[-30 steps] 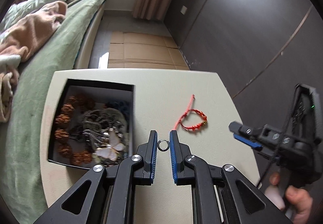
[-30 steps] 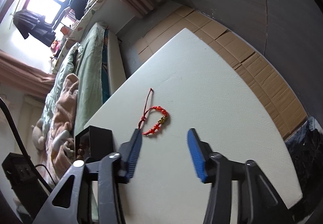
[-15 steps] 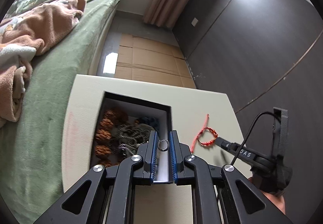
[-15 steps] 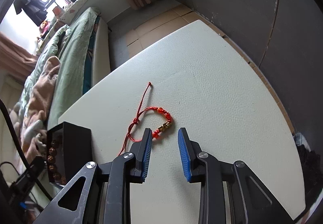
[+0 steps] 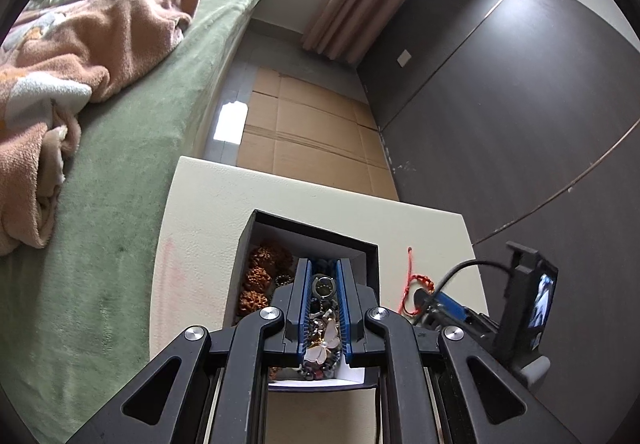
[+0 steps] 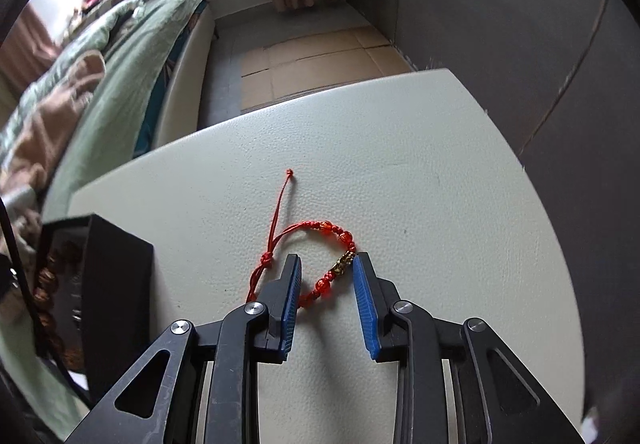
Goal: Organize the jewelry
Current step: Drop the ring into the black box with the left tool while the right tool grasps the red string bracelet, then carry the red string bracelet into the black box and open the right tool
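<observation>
- Cream table (image 6: pixel 420 179) carried everything we worked on, filling the lower half of both wrist views.
- Nearest the lens in the left wrist view, our left gripper (image 5: pixel 323 276) had its blue pads drawn narrow on a small silver ring (image 5: pixel 323 285), pinched near the tips at bottom centre.
- We held it directly over the black jewelry box (image 5: pixel 370 250), so that letting go would, as we judged, drop the ring among the pieces already inside.
- Under the pads lay a white butterfly piece (image 5: pixel 322 344) and tangled chains; brown beads (image 5: pixel 256 276) sat at the box's left side.
- In the right wrist view, our right gripper (image 6: pixel 326 264) stood with its fingers parted, straddling the near arc of the red beaded bracelet (image 6: pixel 332 236) on the table, not yet closed on it.
- We reckoned that straddle was set for pinching the strand near its gold charm (image 6: pixel 343 263).
- Its red cord tail (image 6: pixel 282 199) ran away toward frame centre, loose enough to trail or snag on the box rim.
- Farther off, cardboard sheets (image 5: pixel 308 131) covered the floor, a green bed (image 5: pixel 132 131) with a tan blanket (image 5: pixel 80 39) filled the upper left, and a curtain (image 5: pixel 352 3) hung beside the dark wall (image 5: pixel 520 103) at upper right.
</observation>
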`<act>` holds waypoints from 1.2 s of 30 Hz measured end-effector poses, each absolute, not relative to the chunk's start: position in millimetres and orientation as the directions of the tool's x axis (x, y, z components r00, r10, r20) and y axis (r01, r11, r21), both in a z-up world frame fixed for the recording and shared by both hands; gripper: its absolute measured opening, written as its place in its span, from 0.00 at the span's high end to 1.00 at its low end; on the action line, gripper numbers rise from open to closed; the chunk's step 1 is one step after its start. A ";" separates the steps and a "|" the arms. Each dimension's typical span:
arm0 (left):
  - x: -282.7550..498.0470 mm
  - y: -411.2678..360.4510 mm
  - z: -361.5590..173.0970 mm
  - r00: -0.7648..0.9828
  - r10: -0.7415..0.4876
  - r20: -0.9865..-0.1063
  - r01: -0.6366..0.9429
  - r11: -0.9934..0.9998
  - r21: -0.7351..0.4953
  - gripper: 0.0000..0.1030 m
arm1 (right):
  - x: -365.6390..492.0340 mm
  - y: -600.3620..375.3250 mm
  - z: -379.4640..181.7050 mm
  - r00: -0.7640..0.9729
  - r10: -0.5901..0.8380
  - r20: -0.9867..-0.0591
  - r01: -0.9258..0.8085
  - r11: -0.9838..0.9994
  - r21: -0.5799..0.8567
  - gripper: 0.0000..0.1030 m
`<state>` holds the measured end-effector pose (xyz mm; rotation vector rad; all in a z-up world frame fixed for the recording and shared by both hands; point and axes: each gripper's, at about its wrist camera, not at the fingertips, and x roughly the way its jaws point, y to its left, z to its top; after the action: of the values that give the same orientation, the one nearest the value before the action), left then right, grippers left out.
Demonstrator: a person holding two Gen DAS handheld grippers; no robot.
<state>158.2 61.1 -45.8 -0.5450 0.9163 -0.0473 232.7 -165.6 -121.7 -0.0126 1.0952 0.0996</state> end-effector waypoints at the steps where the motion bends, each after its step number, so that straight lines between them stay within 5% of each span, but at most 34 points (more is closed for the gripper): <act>1: 157.8 62.1 -45.7 0.619 -0.265 -0.740 -0.190 0.863 -0.469 0.88 | 231.1 -159.0 -122.0 0.461 0.043 -0.886 -0.107 0.994 -0.008 0.71; 6: 155.5 66.8 -46.6 0.616 -0.262 -0.743 -0.200 0.860 -0.469 0.88 | 227.5 -154.6 -117.9 0.457 0.049 -0.888 -0.176 0.984 -0.037 0.92; 15: 152.2 55.9 -50.3 0.581 -0.291 -0.760 -0.200 0.854 -0.480 0.86 | 211.6 -174.7 -93.3 0.486 0.169 -0.857 -0.183 0.979 0.089 0.92; 20: 145.7 58.8 -54.7 0.573 -0.287 -0.767 -0.240 0.837 -0.492 0.35 | 202.1 -185.2 -76.7 0.512 0.265 -0.817 -0.183 0.963 0.198 0.92; 36: 120.4 75.1 -38.1 0.628 -0.195 -0.753 -0.273 0.851 -0.448 0.33 | 173.7 -163.5 -34.4 0.567 0.540 -0.623 -0.290 0.838 0.463 0.92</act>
<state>120.4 75.1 -38.1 -0.5704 0.9040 0.0476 173.7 -163.5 -34.4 0.3267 0.8364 0.4975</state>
